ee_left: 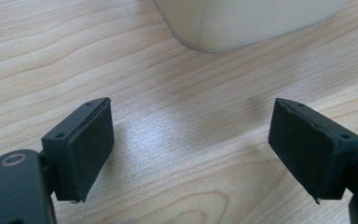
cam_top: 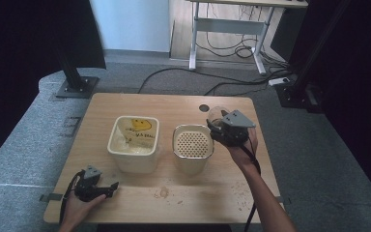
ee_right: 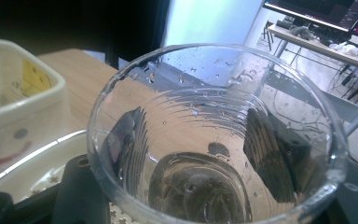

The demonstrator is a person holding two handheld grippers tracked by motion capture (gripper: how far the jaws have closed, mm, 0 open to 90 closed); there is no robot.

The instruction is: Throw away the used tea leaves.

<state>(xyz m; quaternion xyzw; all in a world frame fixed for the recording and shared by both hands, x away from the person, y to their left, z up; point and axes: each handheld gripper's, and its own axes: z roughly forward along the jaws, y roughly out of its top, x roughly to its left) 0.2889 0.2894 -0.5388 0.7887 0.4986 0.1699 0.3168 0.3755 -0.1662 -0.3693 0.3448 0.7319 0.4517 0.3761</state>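
- High view: on the pale wooden worktop (cam_top: 174,191) stand a square cream tub (cam_top: 133,143) with a yellow smiley printed inside and, just to its right, a rounded cream container topped by a perforated strainer insert (cam_top: 192,143). The right claw (cam_top: 221,126) holds a clear plastic cup (cam_top: 216,116) tipped over beside the strainer's far right edge. My guess is that a pour through the strainer is at or near its end; the next move would call for righting the cup and setting it down clear of the containers. The left claw (cam_top: 107,189) rests low on the worktop near its front left edge, in front of the tub.
- Left gripper view: the left claw (ee_left: 191,154) stands wide apart with nothing between its matte black, flat-padded jaws; below is smooth, lightly glossy wood grain, and the tub's (ee_left: 247,23) rounded cream corner lies ahead.
- Right gripper view: the right claw is clamped on the cup (ee_right: 214,140), its dark jaws seen through the ribbed, transparent wall. Droplets cling inside; the cup looks empty. The smiley tub (ee_right: 21,107) sits to the left.
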